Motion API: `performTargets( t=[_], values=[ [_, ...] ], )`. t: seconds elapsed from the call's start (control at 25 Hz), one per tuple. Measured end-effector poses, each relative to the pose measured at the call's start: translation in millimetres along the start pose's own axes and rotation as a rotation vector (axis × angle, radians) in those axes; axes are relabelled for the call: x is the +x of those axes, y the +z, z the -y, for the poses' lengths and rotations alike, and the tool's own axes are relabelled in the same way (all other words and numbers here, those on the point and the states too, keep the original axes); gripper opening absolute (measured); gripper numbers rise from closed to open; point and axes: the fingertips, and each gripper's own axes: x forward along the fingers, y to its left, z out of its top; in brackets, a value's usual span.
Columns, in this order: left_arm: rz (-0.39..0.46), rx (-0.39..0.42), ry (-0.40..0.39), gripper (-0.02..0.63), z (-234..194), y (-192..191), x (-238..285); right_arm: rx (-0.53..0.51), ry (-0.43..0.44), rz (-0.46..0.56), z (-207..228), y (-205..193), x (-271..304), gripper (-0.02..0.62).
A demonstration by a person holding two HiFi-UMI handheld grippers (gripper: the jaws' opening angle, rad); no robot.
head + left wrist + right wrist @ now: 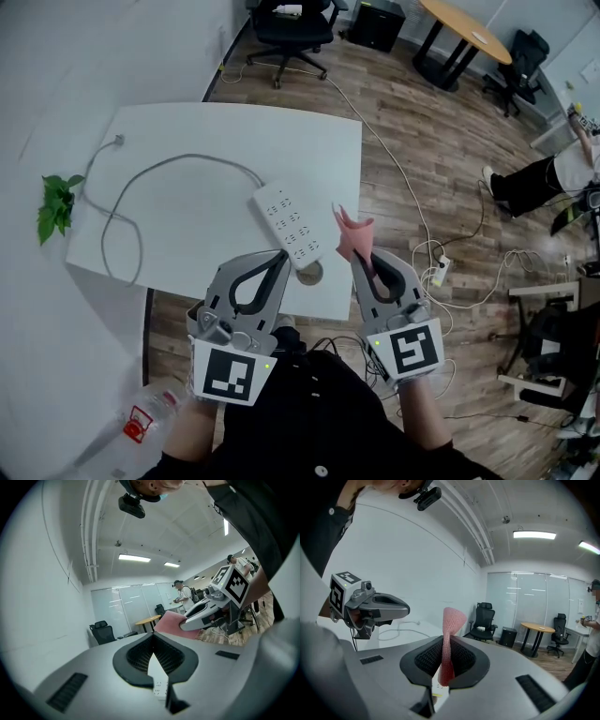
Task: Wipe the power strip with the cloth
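The white oblong plastic power strip point(288, 225) lies flat and aslant near the front edge of the white rectangular table point(309, 150), its rows of sockets facing up and its grey cable point(187, 159) looping off to the left. The left gripper point(281, 255) has its jaws closed on nothing, tips just beside the strip's near end. The right gripper point(361, 258) pinches a pink knitted cloth point(352, 234), which flares up crumpled above its jaws.

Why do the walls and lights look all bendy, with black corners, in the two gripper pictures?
Left gripper view: a wide-angle lens bulges the room, bends the ceiling light and leaves the corners dark. Right gripper view: same bulge and dark corners; the light panel glares plain white, yet the pink cloth looks sharp. Head view: only the white table edges curve slightly, and the light is even.
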Motion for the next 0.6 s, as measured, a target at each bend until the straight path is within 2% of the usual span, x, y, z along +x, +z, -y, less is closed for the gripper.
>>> performTargets(
  t=[0.16,0.44,0.6],
  values=[
    [-0.009,-0.021,0.003,0.014,-17.0,-11.7,7.7,0.002,0.007,-0.009,1.4,-1.3,18.8,0.05],
    [-0.022,-0.052,0.005,0.014,-23.3,-20.3,14.8,-0.033,0.052,-0.066,-1.2,-5.7,30.6,0.049],
    [-0.037,-0.068,0.04,0.014,-22.8,-20.5,18.0,-0.071,0.091,-0.072,5.0,-4.8,34.9,0.051]
  ],
)
